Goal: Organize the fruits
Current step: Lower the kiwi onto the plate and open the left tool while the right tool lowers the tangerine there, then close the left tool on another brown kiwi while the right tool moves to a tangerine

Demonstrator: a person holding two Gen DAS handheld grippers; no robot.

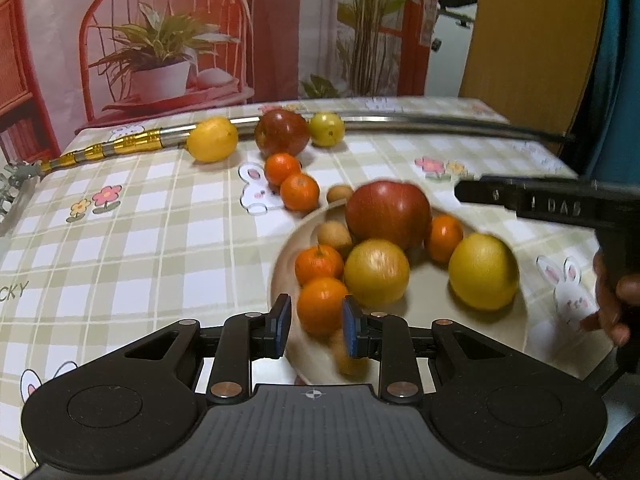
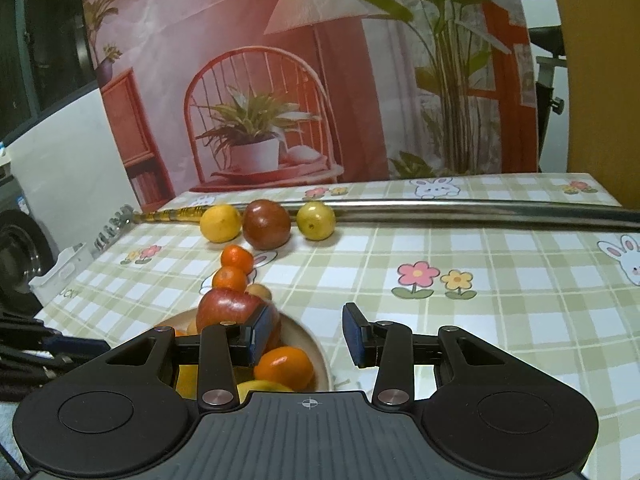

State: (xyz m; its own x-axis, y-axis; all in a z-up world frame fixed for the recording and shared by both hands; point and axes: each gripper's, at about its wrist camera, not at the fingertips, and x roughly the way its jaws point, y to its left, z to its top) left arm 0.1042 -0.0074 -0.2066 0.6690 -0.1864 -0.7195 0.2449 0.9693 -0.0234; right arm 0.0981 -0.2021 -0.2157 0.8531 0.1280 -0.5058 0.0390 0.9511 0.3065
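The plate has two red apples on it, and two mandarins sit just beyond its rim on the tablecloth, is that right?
Not quite: the plate holds one red apple. The other apple sits by the long metal rod, off the plate. The left wrist view shows this. The two mandarins do sit beyond the rim.

Tablecloth [image 2: 520,320]: smooth wipe-clean plastic look, printed checks, slight sheen. Plate [image 1: 496,332]: beige, smooth, semi-gloss, prob. ceramic or plastic, can't tell. Long curved blade [image 2: 480,206]: polished metal, mirror-like; its handle [image 1: 120,146] gold-coloured w/ silver bands, shiny. Apples & citrus glossy w/ highlights; small brown fruit [image 1: 334,236] matt. Gripper bodies matt black plastic w/ ribbed top, metal rivets; finger pads [image 2: 262,330] blue, matt, rubbery. Backdrop [image 2: 280,80]: printed cloth, matt
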